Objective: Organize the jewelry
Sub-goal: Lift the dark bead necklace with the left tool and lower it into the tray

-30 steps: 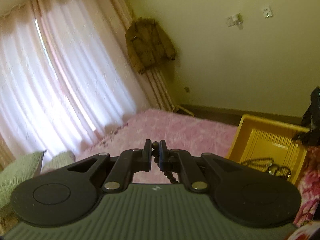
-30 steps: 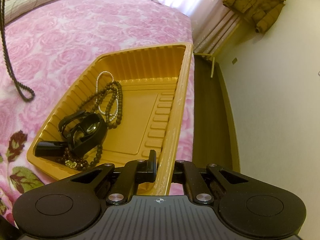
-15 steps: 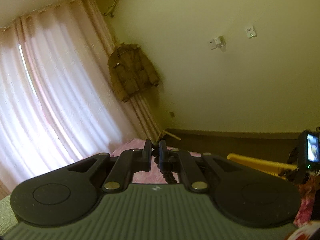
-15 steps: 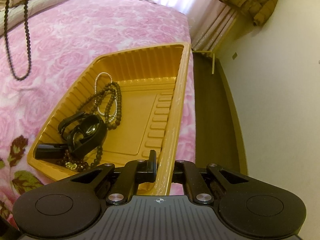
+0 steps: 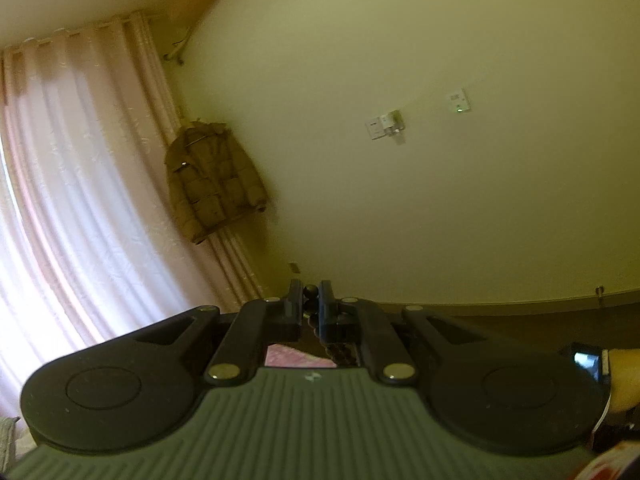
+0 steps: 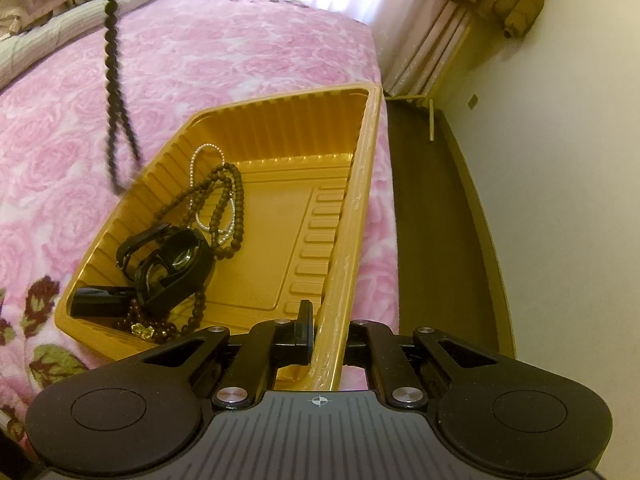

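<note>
My left gripper [image 5: 311, 300] is shut on a dark bead necklace [image 5: 310, 291], raised and pointing toward the wall. That necklace [image 6: 114, 92] hangs as a long blurred loop in the right wrist view, its lower end just above the left rim of the yellow tray [image 6: 272, 272]. My right gripper [image 6: 326, 328] is shut on the tray's right rim. Inside the tray lie a brown bead necklace [image 6: 236, 200], a white pearl string [image 6: 196, 160], a black watch [image 6: 172, 264] and a dark bead bracelet [image 6: 156, 328].
The tray sits on a pink rose-patterned bedspread [image 6: 200, 52] near the bed's right edge. Pillows [image 6: 60, 4] lie at the far left. A brown floor strip [image 6: 432, 220] runs between bed and wall. A brown jacket [image 5: 212, 184] hangs beside the curtains [image 5: 80, 200].
My left gripper has risen and tilted upward, so the bed and tray dropped out of its view. The hanging necklace swung right, from over the bedspread to the tray's left rim. The right gripper kept still.
</note>
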{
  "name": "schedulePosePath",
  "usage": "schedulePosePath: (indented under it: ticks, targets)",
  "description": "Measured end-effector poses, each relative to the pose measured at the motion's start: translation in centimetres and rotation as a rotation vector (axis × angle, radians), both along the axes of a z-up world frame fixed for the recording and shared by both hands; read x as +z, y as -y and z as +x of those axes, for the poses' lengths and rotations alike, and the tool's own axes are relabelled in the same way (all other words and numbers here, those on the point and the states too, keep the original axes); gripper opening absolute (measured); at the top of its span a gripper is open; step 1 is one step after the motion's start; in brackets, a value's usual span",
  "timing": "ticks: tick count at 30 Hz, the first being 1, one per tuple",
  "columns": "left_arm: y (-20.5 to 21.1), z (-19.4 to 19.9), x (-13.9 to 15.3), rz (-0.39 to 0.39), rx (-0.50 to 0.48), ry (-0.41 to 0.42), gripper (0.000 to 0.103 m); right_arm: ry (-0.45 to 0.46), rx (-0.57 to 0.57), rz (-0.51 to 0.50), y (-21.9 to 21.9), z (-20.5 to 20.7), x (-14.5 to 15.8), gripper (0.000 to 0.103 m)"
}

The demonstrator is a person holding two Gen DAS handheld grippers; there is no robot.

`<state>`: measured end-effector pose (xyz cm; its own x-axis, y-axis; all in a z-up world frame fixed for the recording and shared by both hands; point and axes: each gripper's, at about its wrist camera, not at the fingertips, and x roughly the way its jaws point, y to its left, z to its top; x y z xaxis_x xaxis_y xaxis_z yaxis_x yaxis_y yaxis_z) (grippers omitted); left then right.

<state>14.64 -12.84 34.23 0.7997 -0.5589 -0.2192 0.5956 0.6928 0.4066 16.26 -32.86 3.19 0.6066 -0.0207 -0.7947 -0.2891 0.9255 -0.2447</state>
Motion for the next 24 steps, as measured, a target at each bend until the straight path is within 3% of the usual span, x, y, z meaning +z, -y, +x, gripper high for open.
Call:
schedulePosePath:
  ticks: [6,20,24]
  targets:
    - [3.2,1.6,-3.1,0.031,-0.025,-0.068,0.006,0.001,-0.002,0.009,0.2,0.0,-0.1,0.007]
    - [7.9,7.5,-18.6,0.152,-0.025,-0.429,0.006,-0.014,-0.010,0.043,1.1,0.3,-0.4,0.007]
    - [8.6,8.7,-22.2,0.193,-0.002,-0.489,0.006,-0.017,-0.010,0.050,1.3,0.4,-0.5,0.006]
